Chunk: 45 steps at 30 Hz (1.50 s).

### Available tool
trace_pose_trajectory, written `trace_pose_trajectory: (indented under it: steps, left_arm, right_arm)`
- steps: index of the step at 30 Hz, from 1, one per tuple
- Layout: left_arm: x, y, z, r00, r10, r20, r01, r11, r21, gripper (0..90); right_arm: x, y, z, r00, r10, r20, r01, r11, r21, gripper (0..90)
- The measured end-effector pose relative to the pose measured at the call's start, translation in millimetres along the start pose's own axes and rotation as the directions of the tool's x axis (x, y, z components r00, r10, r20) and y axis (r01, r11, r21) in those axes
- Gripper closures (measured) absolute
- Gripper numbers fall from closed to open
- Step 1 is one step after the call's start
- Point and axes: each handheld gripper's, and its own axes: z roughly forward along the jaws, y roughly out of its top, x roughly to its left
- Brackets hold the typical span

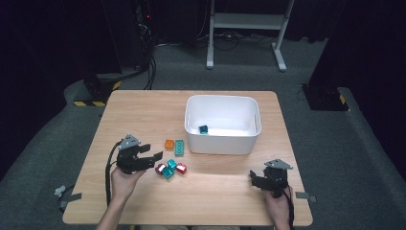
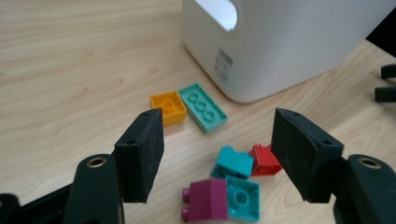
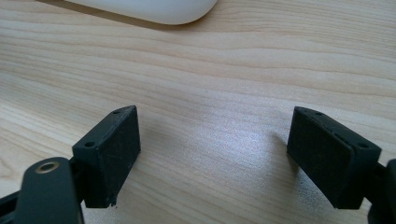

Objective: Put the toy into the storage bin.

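The small cluster of plastic toy bricks, one magenta [image 2: 211,199], two teal [image 2: 243,198] and one red [image 2: 264,160], lies on the wooden counter [image 1: 143,110] directly in front of your left gripper [image 1: 152,152]. Its jaws stand wide apart with nothing between the pads, and the cluster shows in the gap between them. Just beyond lie an orange square brick [image 2: 168,107] and a mint-green long brick [image 2: 203,107], touching side by side, near the white plastic bin [image 1: 223,141]. One teal brick [image 1: 203,129] lies inside that bin. Your right gripper [image 1: 258,179] rests well apart at the counter's right side, also open and empty.
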Motion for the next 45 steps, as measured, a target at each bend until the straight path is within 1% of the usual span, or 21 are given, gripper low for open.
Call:
trace_pose_trajectory:
  steps: [5, 9, 11, 16, 19, 26, 30, 34, 41, 45]
  left_arm:
    - [-2.4, -19.4, 5.0, 0.9998, 0.009, -0.017, -0.008, 0.9994, 0.035, 35.4]
    - [-1.4, -31.5, 9.1, 0.9998, -0.008, -0.02, 0.009, 0.9987, 0.049, 35.9]
    - [-0.3, -36.5, 10.6, 0.9996, -0.009, -0.028, 0.01, 0.9984, 0.056, 36.0]
    - [3.2, -48.3, 14.5, 0.9987, -0.039, -0.031, 0.041, 0.9971, 0.064, 36.1]
    - [5.3, -55.0, 17.6, 0.9982, -0.048, -0.035, 0.051, 0.9961, 0.072, 36.0]
    - [7.9, -63.3, 23.7, 0.997, -0.069, -0.036, 0.072, 0.9947, 0.074, 36.0]
    - [8.1, -65.7, 26.8, 0.9966, -0.072, -0.039, 0.075, 0.9943, 0.076, 35.9]
    - [9.4, -67.0, 29.8, 0.9964, -0.071, -0.047, 0.075, 0.9939, 0.081, 36.0]
    - [11.9, -67.6, 34.2, 0.9948, -0.089, -0.049, 0.092, 0.9931, 0.072, 36.7]
    - [14.5, -68.1, 36.4, 0.9936, -0.094, -0.062, 0.099, 0.9925, 0.071, 37.3]
  right_arm:
    - [0.0, 0.0, 0.0, 1.0, 0.0, 0.0, 0.0, 1.0, 0.0, 17.1]
    - [0.0, 0.0, 0.0, 1.0, 0.0, 0.0, 0.0, 1.0, 0.0, 17.2]
    - [0.0, 0.0, -0.1, 1.0, 0.001, 0.001, -0.001, 1.0, 0.001, 17.2]
    - [0.0, 0.0, 0.0, 1.0, 0.0, 0.0, 0.0, 1.0, 0.0, 17.2]
    - [0.0, 0.0, 0.0, 1.0, 0.0, 0.0, 0.0, 1.0, 0.0, 17.2]
    - [0.0, 0.0, 0.0, 1.0, 0.0, 0.0, 0.0, 1.0, 0.0, 17.2]
    - [0.0, 0.0, 0.0, 1.0, 0.0, 0.0, 0.0, 1.0, 0.0, 17.2]
    - [0.1, 0.0, -0.1, 1.0, 0.001, 0.001, -0.001, 1.0, 0.001, 17.2]
    - [0.1, 0.0, -0.1, 1.0, 0.0, 0.001, 0.0, 1.0, 0.001, 17.2]
    - [0.1, 0.0, -0.1, 1.0, 0.001, 0.001, -0.001, 1.0, 0.001, 17.2]
